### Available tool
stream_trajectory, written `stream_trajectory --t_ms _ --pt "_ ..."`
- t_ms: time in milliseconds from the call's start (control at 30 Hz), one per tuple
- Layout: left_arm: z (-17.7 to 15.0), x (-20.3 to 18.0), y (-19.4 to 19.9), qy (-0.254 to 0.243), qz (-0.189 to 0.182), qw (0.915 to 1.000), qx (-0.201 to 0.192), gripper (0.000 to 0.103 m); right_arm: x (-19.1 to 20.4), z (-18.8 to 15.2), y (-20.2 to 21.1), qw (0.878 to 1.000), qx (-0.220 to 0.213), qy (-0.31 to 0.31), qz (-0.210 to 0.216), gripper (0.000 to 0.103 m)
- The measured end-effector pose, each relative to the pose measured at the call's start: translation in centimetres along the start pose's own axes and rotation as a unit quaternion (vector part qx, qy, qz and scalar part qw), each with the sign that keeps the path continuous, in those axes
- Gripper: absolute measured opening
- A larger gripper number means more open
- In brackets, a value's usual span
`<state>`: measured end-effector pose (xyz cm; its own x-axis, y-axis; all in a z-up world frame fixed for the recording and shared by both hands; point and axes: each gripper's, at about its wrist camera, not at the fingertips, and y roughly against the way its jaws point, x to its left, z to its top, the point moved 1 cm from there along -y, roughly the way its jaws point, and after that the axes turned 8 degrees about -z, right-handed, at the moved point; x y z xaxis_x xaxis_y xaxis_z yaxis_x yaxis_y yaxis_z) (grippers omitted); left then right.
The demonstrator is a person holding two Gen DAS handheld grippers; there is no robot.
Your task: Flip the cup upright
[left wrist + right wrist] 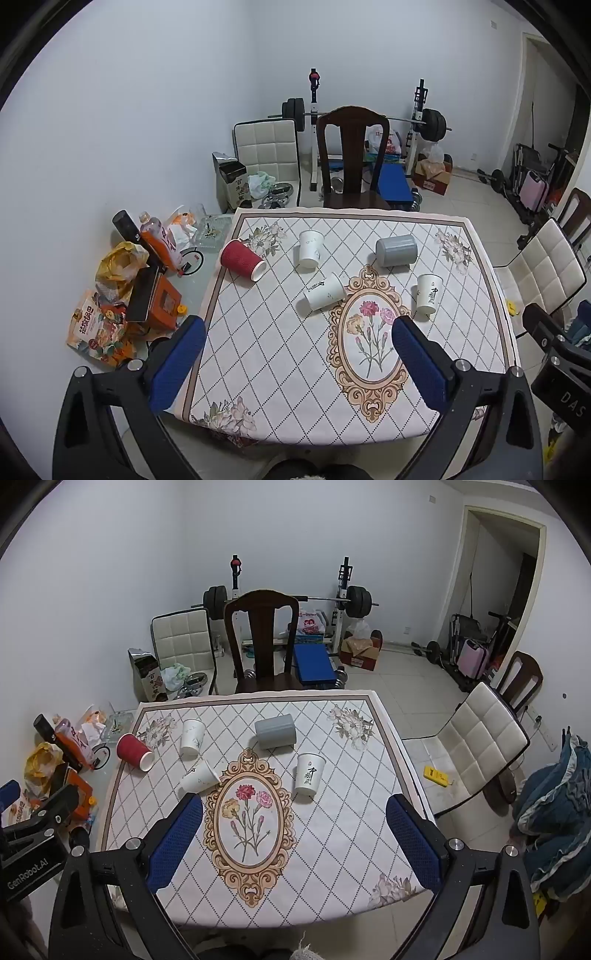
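Note:
Several cups lie on the patterned tablecloth [280,354]. A red ribbed cup [242,259] [133,752] lies on its side at the far left. A white paper cup [325,291] [199,777] lies on its side near the middle. A grey cup [397,250] [276,731] lies on its side at the back. Two white paper cups [310,248] [428,293] [192,736] [309,778] stand on the cloth; which way up I cannot tell. My left gripper [299,363] and my right gripper [293,843] are open and empty, above the near half of the table.
A dark wooden chair [351,155] stands behind the table. A white padded chair [476,746] stands to the right. Snack bags, boxes and bottles [125,288] clutter the glass surface left of the cloth. A barbell rack [369,122] and a doorway [495,590] are behind.

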<state>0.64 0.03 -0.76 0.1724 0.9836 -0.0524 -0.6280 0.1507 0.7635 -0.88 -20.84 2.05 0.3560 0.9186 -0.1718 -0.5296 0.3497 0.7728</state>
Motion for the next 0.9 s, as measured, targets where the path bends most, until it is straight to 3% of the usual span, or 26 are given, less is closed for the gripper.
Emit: stream_trajectory --t_ms 900 --pt "0.04 -0.22 -0.02 -0.002 0.000 1.0000 -0.001 0.103 0.05 -0.07 0.11 1.000 -0.009 0.003 -0.003 0.101"
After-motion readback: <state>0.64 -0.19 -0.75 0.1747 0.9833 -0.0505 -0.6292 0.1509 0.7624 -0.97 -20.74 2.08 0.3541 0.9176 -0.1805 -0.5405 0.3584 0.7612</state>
